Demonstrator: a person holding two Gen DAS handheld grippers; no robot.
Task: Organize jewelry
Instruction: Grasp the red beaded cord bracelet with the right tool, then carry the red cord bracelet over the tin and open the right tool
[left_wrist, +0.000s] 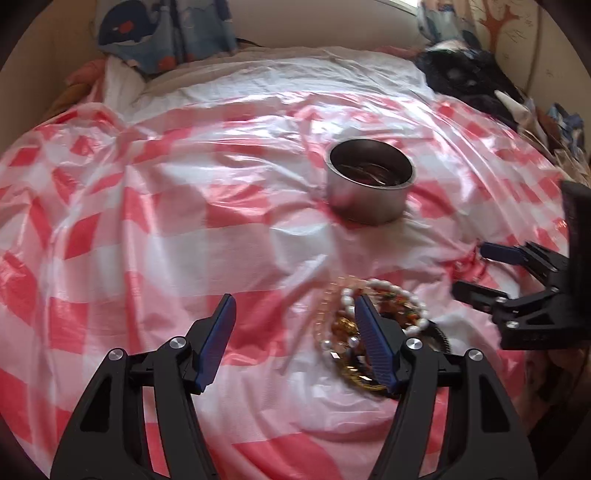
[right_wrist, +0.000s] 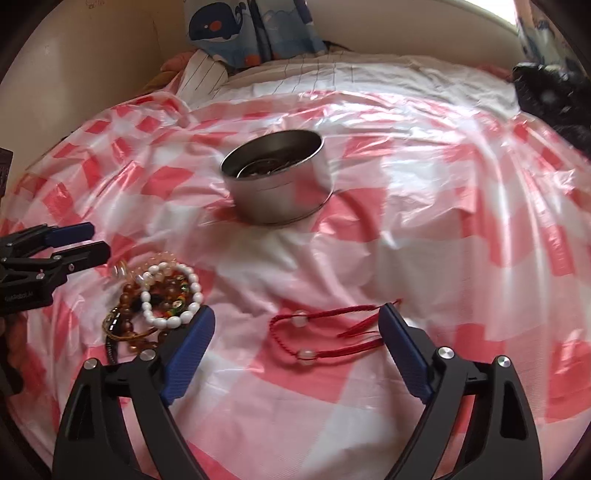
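From the left wrist, a heap of bracelets (left_wrist: 384, 321) (white pearly beads, amber beads, gilt links) lies near right on glossy red-checked plastic (left_wrist: 147, 229), the left gripper (left_wrist: 293, 325) open and empty, while the right wrist shows a red cord bracelet (right_wrist: 325, 336) between the right gripper (right_wrist: 295, 321)'s wide-apart jaws, a round metal tin (right_wrist: 277, 184) beyond.

Both wrist views look steeply down, close over the bed, sharing the tin (left_wrist: 369, 181) and bracelet pile (right_wrist: 155, 306).

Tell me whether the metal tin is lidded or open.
Open: the metal tin has no lid, and its dark inside with some items shows in both views.
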